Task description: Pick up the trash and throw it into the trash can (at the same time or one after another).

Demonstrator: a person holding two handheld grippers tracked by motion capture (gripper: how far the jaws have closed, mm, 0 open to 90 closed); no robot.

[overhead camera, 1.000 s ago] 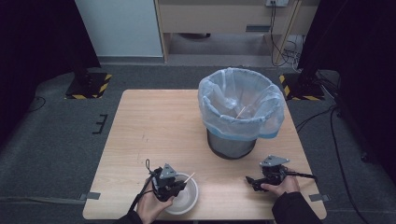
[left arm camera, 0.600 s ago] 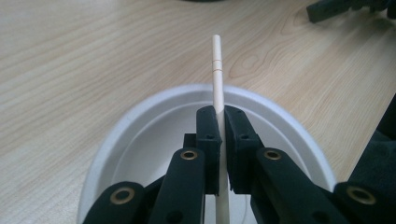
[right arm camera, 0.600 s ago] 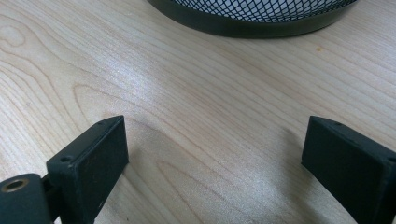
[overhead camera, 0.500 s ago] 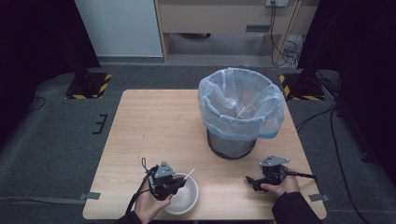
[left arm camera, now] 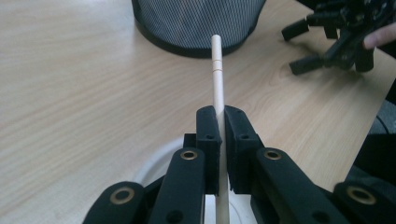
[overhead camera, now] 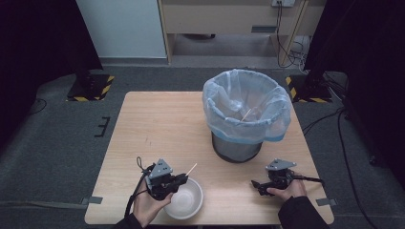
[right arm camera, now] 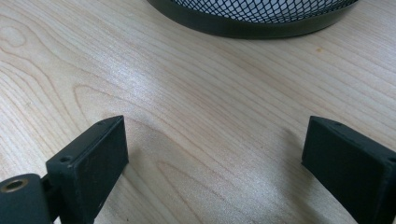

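Note:
My left gripper is shut on a thin pale wooden stick, which pokes out past the fingertips toward the bin. From above, the left gripper hovers over the rim of a white bowl near the table's front edge, and the stick angles up and to the right. My right gripper stands open just above the bare wood, nothing between its fingers. The right gripper sits front right, below the bin.
A black mesh bin lined with a pale blue bag stands on the right half of the wooden table; another stick lies inside it. Its base is close ahead of the right gripper.
The left gripper has lifted a little over the bowl with the stick still in it. The right gripper has stayed put.

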